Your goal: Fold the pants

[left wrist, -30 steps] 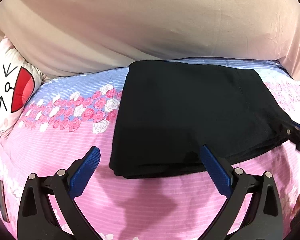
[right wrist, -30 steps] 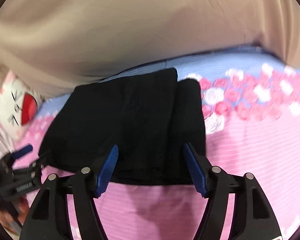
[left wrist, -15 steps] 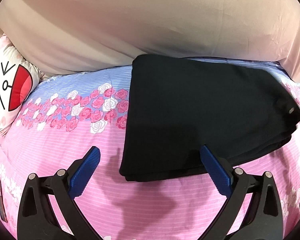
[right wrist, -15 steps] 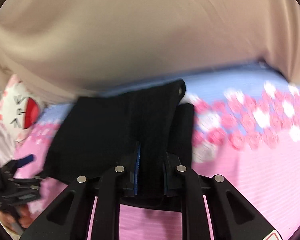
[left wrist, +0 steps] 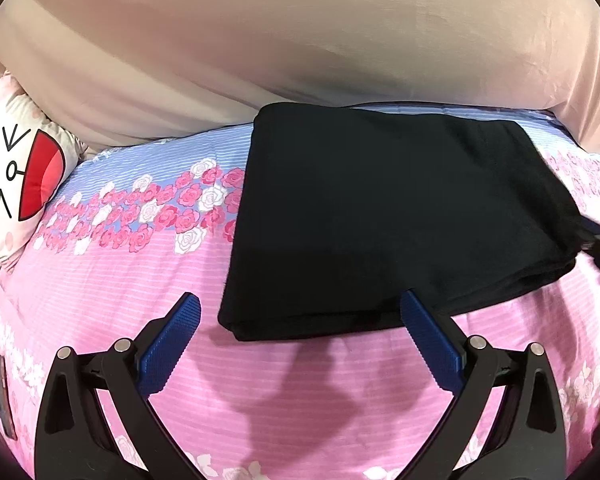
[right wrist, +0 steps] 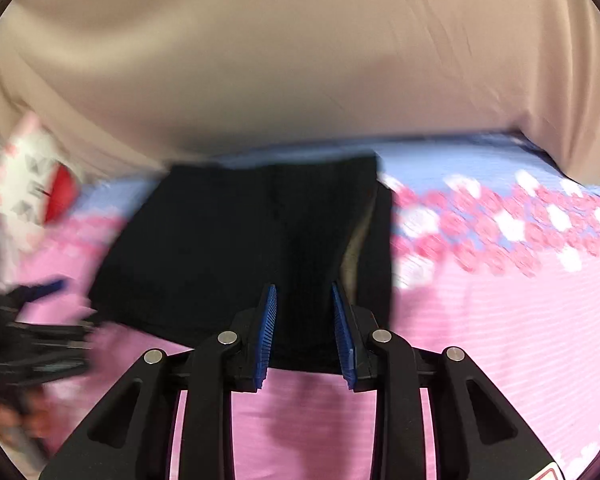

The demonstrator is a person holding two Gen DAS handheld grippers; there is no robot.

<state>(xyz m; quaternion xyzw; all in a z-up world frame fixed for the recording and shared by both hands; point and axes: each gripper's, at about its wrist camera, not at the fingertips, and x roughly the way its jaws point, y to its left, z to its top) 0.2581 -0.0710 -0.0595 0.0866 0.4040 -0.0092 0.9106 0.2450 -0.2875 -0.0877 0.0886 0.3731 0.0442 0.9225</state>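
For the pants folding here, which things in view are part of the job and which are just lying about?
Part of the job:
- black pants, folded on the bed
- right gripper, closed on the pants' near edge
- left gripper, open, just short of the pants

Lying about:
- cartoon-face pillow
- floral bedsheet

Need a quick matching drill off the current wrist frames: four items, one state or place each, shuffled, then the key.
Items:
1. left gripper
2. right gripper
3. black pants
4. cartoon pillow

States:
A. folded flat on the floral bedsheet
B. fingers wide apart, holding nothing
C. far left, against the beige curtain
D. fingers narrowed around the pants' near edge

Pairs: 1-B, 2-D, 3-A, 4-C
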